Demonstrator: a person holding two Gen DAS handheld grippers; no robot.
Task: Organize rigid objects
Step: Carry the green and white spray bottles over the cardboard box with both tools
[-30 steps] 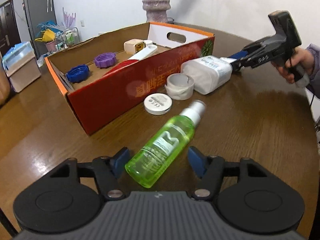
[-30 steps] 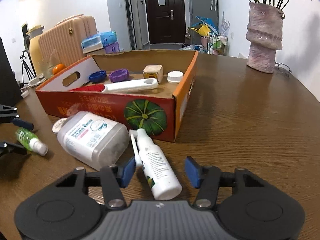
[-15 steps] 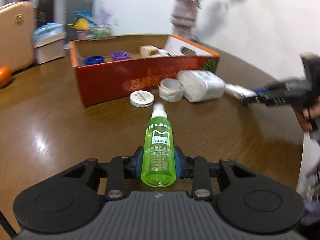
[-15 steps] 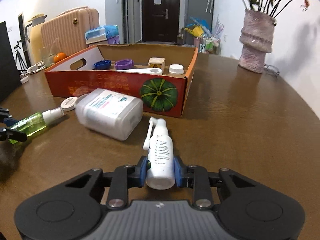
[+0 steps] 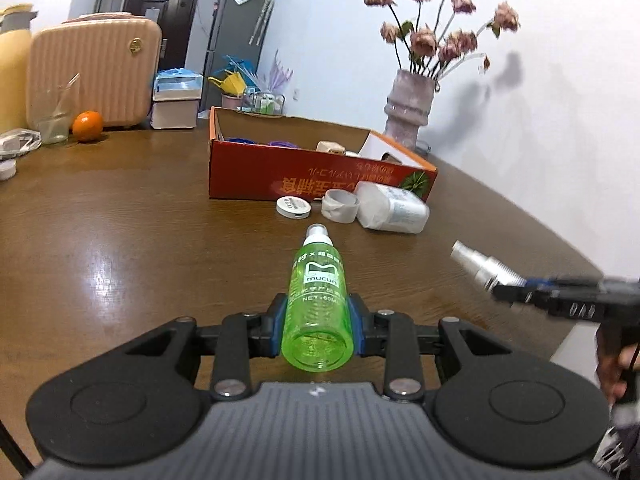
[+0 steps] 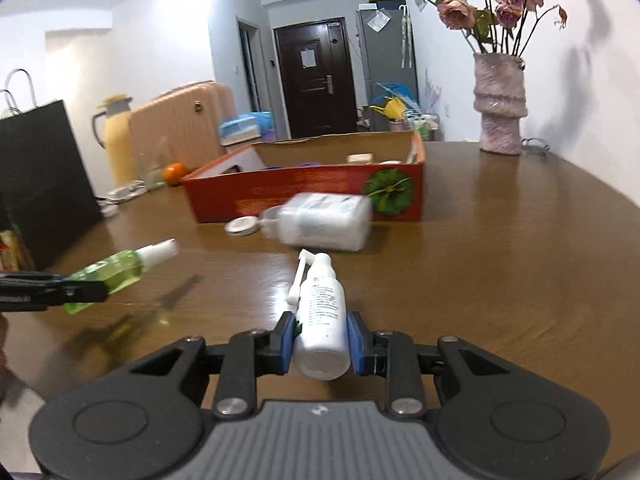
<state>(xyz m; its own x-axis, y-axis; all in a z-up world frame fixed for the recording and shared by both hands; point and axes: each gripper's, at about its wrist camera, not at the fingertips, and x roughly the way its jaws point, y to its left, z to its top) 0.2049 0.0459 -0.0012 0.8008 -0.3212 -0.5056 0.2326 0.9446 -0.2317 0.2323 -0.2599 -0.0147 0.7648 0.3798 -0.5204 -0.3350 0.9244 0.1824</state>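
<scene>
Left gripper (image 5: 318, 322) clamped on green spray bottle (image 5: 318, 300), blue pads (image 5: 280, 326) tight on both sides, bottle lifted clear of table (image 5: 120, 240), nozzle pointing far; right gripper (image 6: 320, 342) pinching white spray bottle (image 6: 322, 312) at base, also off table, nozzle arm on its left side; red cardboard box (image 6: 312, 192) far centre, small items inside; white jar (image 6: 324, 220) on its side just near box; round white lid (image 6: 241, 225) and tape roll (image 5: 340, 205) beside jar; vase (image 6: 500, 108) far right.
</scene>
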